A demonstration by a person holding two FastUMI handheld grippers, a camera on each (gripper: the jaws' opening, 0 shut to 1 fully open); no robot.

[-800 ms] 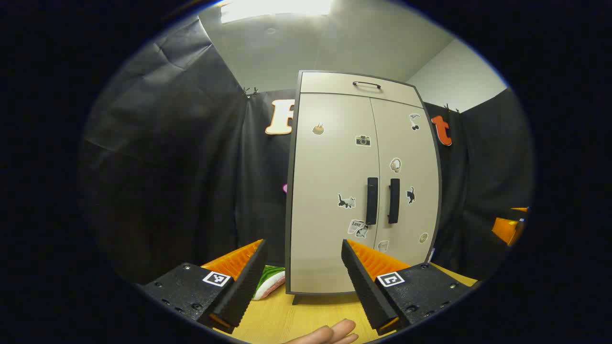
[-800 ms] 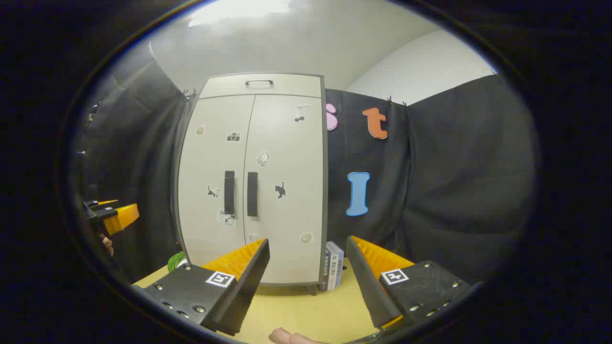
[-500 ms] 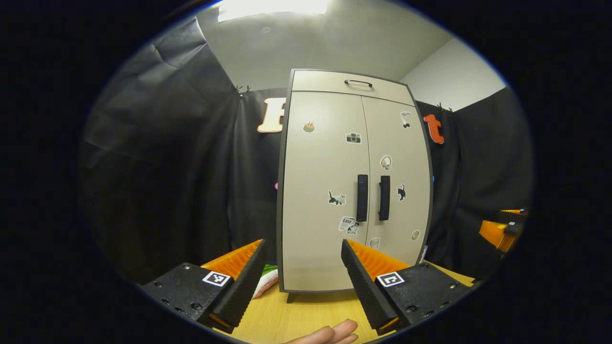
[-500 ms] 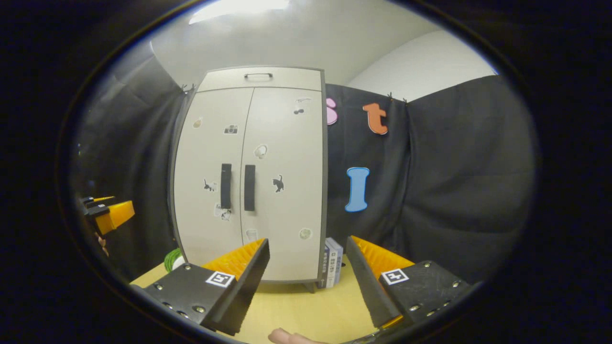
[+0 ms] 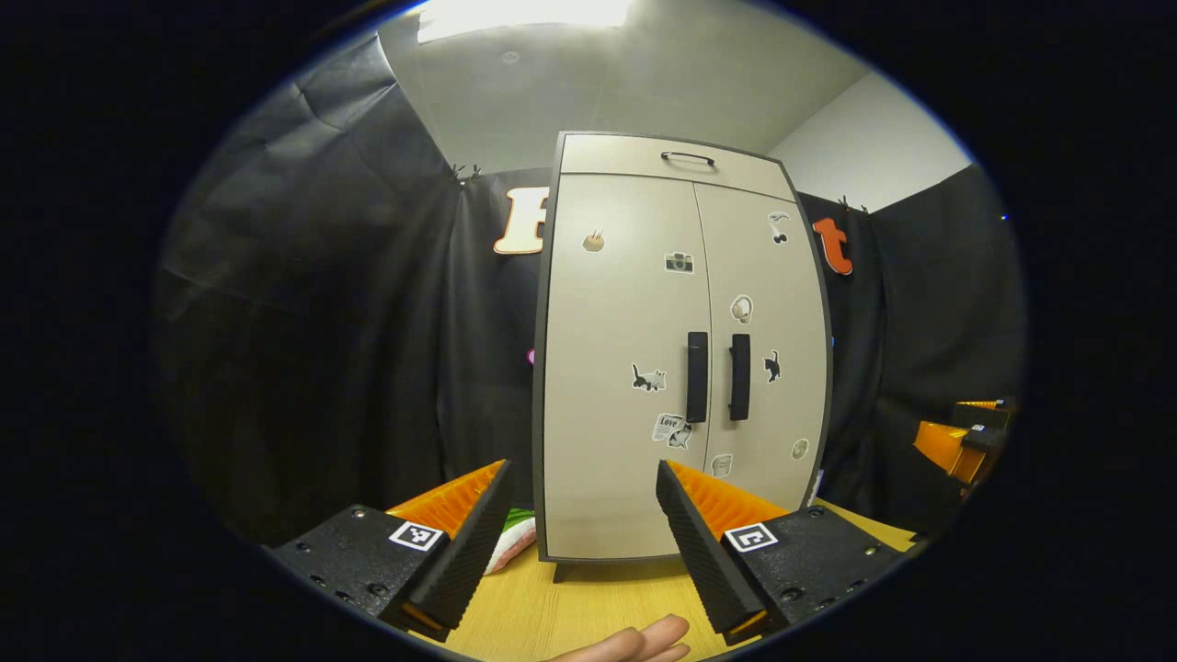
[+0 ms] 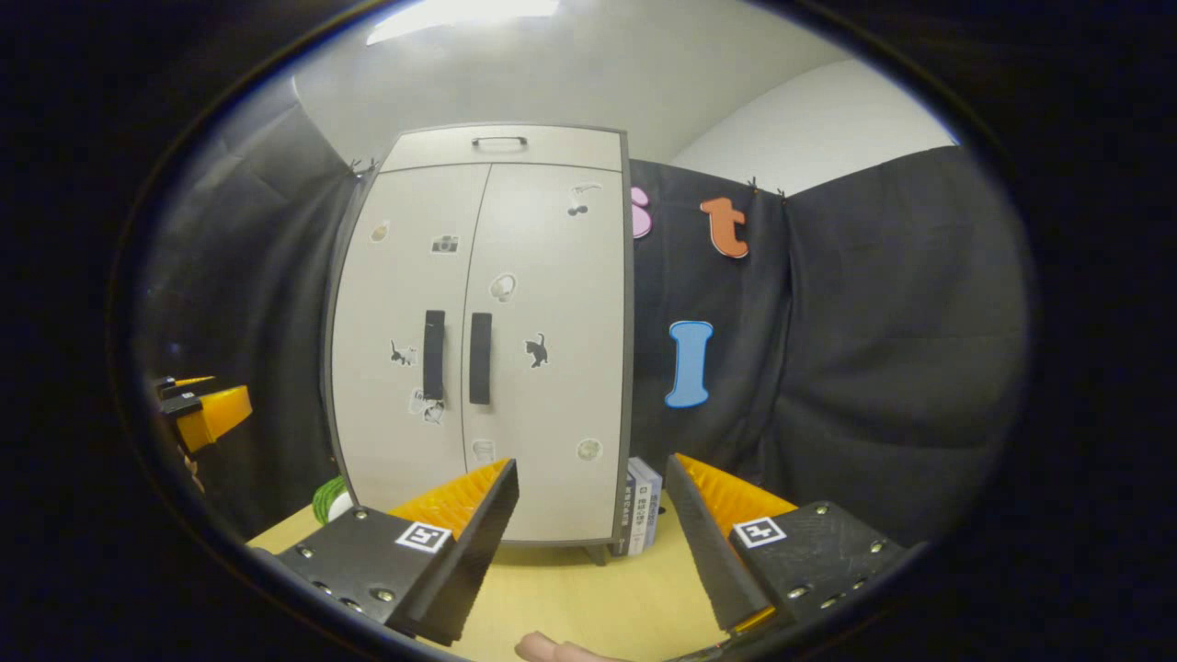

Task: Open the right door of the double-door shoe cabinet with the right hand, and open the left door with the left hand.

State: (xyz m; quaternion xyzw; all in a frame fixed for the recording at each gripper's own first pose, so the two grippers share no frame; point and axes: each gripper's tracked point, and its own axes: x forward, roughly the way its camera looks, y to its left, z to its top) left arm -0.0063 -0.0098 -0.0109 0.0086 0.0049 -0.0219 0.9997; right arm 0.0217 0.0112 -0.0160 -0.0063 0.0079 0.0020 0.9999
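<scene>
Books (image 6: 641, 506) half-hidden behind cabinet (image 6: 552, 276).

Left gripper (image 5: 581, 515): jaws spread wide, nothing held, levelled forward. Right gripper (image 6: 591, 510): jaws likewise wide apart, empty. Fingertips (image 5: 644, 640) of a hand visible beneath the left gripper.

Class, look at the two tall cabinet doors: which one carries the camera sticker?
The left door: its camera sticker sits high up beside the centre seam. The right door has other stickers, no camera.
</scene>
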